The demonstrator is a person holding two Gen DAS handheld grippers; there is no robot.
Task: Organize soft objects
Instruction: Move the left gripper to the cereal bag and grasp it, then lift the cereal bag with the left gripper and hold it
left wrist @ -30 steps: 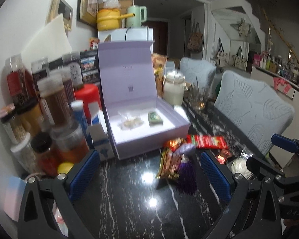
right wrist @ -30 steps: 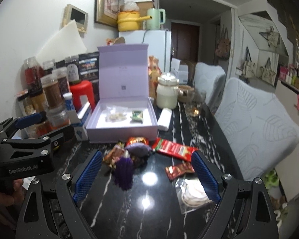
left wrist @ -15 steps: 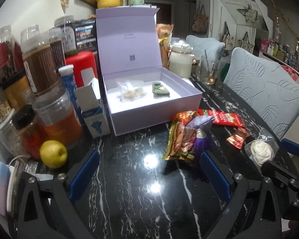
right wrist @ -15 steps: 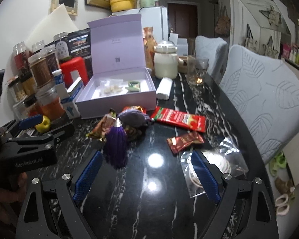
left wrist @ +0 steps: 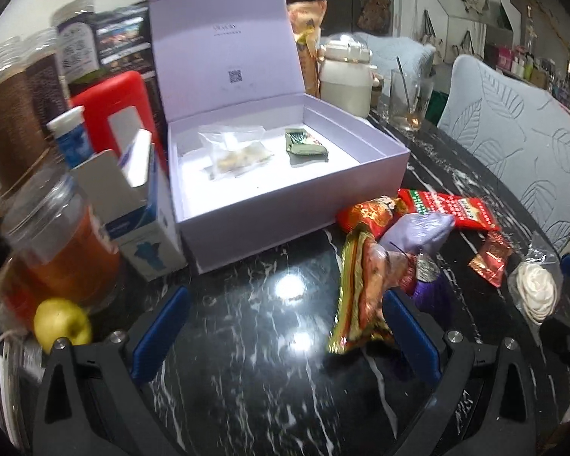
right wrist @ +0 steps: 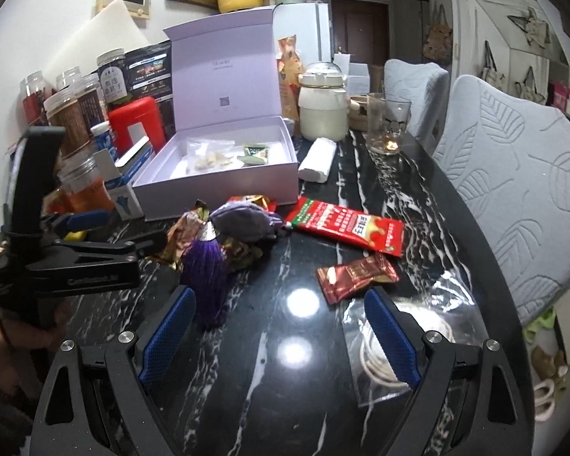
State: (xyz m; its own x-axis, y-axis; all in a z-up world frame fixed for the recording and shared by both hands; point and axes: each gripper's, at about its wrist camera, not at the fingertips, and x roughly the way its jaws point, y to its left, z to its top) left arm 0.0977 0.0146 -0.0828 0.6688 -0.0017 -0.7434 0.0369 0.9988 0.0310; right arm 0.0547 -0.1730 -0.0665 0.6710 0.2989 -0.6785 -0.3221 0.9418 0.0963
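Note:
A lilac box [left wrist: 285, 205] stands with its lid up; a clear bag [left wrist: 233, 152] and a green packet [left wrist: 306, 146] lie inside. In front of it is a pile: gold-red snack packet [left wrist: 357, 292], purple pouch [right wrist: 243, 220], purple tassel [right wrist: 205, 269], long red packet [right wrist: 345, 224], small dark-red packet [right wrist: 357, 275], and a clear bag with a white flower [left wrist: 535, 288]. My left gripper [left wrist: 285, 336] is open just above the table, its right pad beside the gold-red packet. My right gripper [right wrist: 279, 336] is open over bare tabletop, between the tassel and the clear bag [right wrist: 410, 338].
Jars, a red container [left wrist: 114, 114], a blue-white carton [left wrist: 140, 220] and a yellow apple [left wrist: 62, 325] crowd the left side. A white jar [right wrist: 323, 110], a glass [right wrist: 387, 121] and a tissue roll [right wrist: 317, 159] stand behind. Padded chairs [right wrist: 513, 174] line the right edge.
Both grippers have come down and tilted toward the black marble table, so the box and the pile look larger and nearer. Both stay open and nothing has been taken hold of.

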